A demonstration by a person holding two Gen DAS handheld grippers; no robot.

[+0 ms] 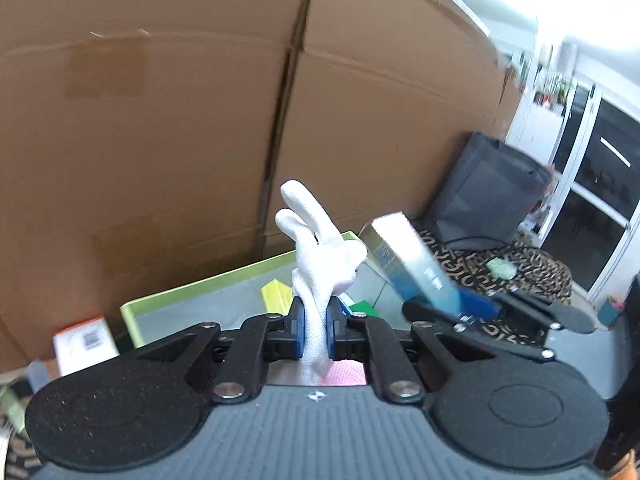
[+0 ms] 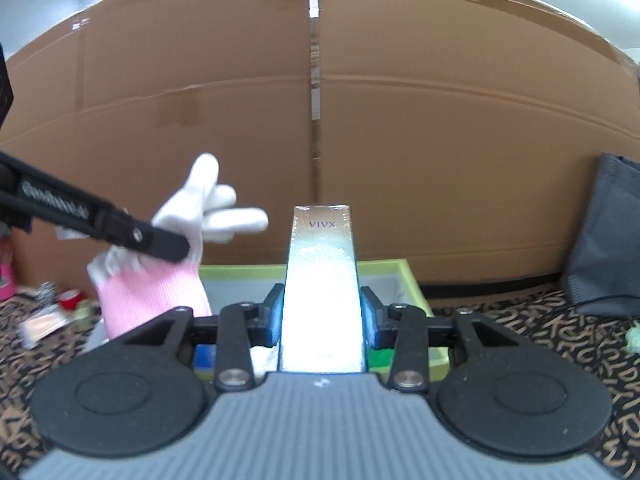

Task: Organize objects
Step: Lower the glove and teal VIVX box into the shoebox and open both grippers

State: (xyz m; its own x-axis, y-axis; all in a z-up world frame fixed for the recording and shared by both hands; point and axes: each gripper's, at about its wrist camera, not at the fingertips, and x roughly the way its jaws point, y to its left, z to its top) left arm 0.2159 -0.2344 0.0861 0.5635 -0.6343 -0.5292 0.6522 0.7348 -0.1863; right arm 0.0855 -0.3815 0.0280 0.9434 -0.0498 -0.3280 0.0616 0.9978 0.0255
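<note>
Both pickups look done, while the putting away is still to come. The left tongs (image 1: 314, 334) are clenched on a white glove (image 1: 320, 240) with a pink cuff; its fingers stick up beyond the tips. The right tongs (image 2: 322, 316) grip a tall VIVX box (image 2: 322, 288) by its sides, and the box runs forward past the tips. Below and just ahead of both tongs sits a green-rimmed tray (image 2: 412, 280) on the patterned tabletop (image 2: 520, 332), already holding a few coloured items. By my judgement, glove and box are bound for it.
</note>
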